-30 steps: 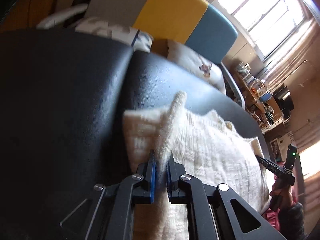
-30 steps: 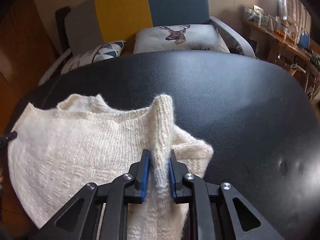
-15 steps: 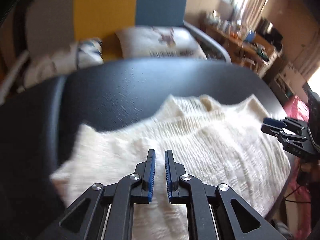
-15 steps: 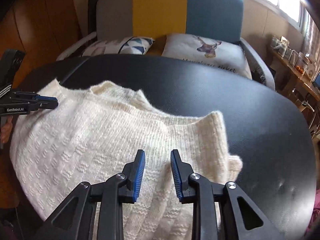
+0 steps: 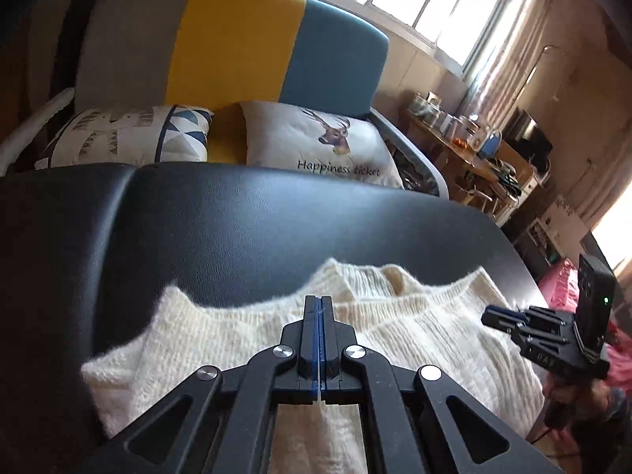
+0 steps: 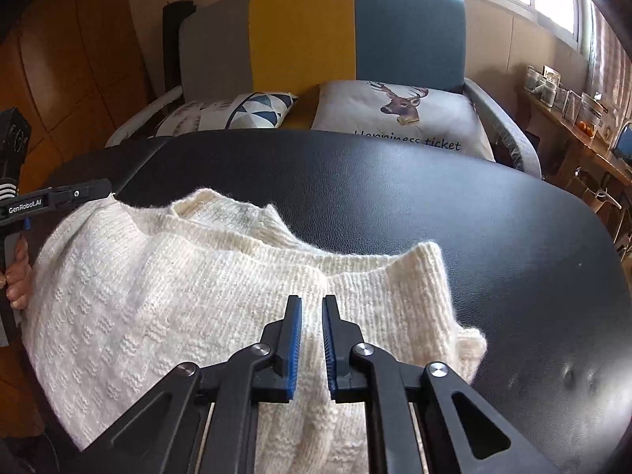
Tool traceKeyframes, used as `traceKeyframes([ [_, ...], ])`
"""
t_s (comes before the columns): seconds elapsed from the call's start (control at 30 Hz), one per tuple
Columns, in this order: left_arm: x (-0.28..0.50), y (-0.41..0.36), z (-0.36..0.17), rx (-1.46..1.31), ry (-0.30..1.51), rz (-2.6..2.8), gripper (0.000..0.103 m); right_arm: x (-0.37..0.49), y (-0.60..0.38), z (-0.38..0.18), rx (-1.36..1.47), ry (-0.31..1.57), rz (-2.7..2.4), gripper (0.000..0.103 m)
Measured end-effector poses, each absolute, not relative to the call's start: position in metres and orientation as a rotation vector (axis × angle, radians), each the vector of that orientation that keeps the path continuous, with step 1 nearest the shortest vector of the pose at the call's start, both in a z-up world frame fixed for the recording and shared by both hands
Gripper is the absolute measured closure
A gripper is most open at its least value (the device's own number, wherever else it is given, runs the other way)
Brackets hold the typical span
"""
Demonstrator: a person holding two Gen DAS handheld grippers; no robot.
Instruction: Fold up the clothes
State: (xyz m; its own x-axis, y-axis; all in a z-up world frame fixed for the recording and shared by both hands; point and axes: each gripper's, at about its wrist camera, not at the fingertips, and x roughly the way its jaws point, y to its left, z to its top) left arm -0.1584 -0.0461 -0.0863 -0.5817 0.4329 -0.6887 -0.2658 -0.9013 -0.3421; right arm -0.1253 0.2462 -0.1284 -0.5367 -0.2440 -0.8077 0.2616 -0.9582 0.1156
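Note:
A cream knitted sweater (image 5: pixel 414 343) lies spread on a black leather surface (image 5: pixel 252 233), neckline away from me, both sleeves folded in over the body. It also shows in the right wrist view (image 6: pixel 166 300). My left gripper (image 5: pixel 318 300) hovers over the sweater near the neckline, jaws pressed together with nothing between them. My right gripper (image 6: pixel 312 302) is slightly open and empty, above the folded right sleeve. In each wrist view the other gripper shows at the sweater's side edge: the right one (image 5: pixel 497 316), the left one (image 6: pixel 98 189).
Behind the black surface (image 6: pixel 434 205) stands a grey, yellow and blue sofa (image 6: pixel 355 31) with a deer cushion (image 6: pixel 403 114) and a triangle-pattern cushion (image 5: pixel 130 138). A cluttered wooden desk (image 5: pixel 474 150) stands at the right under the windows.
Both grippers have let go of the sleeve folds they pinched and pulled back. The sleeves now lie flat on the sweater. The left gripper has closed fully; the right stays slightly open.

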Motion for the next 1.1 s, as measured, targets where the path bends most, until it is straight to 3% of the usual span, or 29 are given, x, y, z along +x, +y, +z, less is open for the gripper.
traceKeyframes([
  [0.03, -0.164, -0.044, -0.091, -1.165, -0.285, 2.478, 0.103, -0.126, 0.245, -0.131, 1.338, -0.04, -2.485, 0.092],
  [0.1, -0.171, -0.039, -0.102, -1.199, -0.236, 2.502, 0.103, -0.123, 0.24, -0.13, 1.315, -0.154, -2.409, 0.072],
  [0.2, -0.173, -0.046, -0.116, -1.28, -0.333, 2.412, 0.103, -0.113, 0.218, -0.127, 1.274, -0.159, -2.338, 0.072],
  [0.33, -0.141, -0.055, -0.099, -1.224, -0.277, 2.423, 0.098, -0.113, 0.192, -0.132, 1.284, -0.152, -2.293, 0.069],
  [0.4, -0.128, -0.06, -0.094, -1.225, -0.234, 2.419, 0.077, -0.115, 0.179, -0.138, 1.305, -0.116, -2.305, 0.064],
  [0.43, -0.123, -0.061, -0.093, -1.226, -0.21, 2.412, 0.054, -0.116, 0.173, -0.142, 1.31, -0.113, -2.313, 0.06],
  [0.47, -0.118, -0.061, -0.093, -1.227, -0.186, 2.404, 0.039, -0.115, 0.167, -0.146, 1.307, -0.101, -2.332, 0.053],
  [0.63, -0.102, -0.044, -0.111, -1.255, 0.011, 2.414, 0.034, -0.094, 0.151, -0.15, 1.233, -0.045, -2.467, 0.046],
  [0.7, -0.095, -0.038, -0.112, -1.228, 0.063, 2.454, 0.037, -0.091, 0.146, -0.149, 1.242, 0.036, -2.478, 0.052],
  [0.73, -0.093, -0.037, -0.113, -1.228, 0.066, 2.468, 0.057, -0.091, 0.144, -0.148, 1.249, 0.05, -2.498, 0.056],
  [0.77, -0.091, -0.037, -0.113, -1.231, 0.066, 2.481, 0.084, -0.09, 0.143, -0.146, 1.245, 0.064, -2.518, 0.075],
  [0.8, -0.091, -0.039, -0.112, -1.235, 0.028, 2.477, 0.088, -0.089, 0.141, -0.143, 1.235, 0.085, -2.526, 0.094],
  [0.83, -0.092, -0.042, -0.112, -1.238, -0.015, 2.471, 0.093, -0.087, 0.14, -0.14, 1.223, 0.095, -2.525, 0.095],
  [0.97, -0.088, -0.056, -0.09, -1.106, -0.167, 2.488, 0.097, -0.09, 0.147, -0.113, 1.132, 0.071, -2.547, 0.098],
  [1.1, -0.106, -0.048, -0.081, -1.061, -0.137, 2.556, 0.097, -0.111, 0.155, -0.102, 1.118, 0.013, -2.577, 0.098],
])
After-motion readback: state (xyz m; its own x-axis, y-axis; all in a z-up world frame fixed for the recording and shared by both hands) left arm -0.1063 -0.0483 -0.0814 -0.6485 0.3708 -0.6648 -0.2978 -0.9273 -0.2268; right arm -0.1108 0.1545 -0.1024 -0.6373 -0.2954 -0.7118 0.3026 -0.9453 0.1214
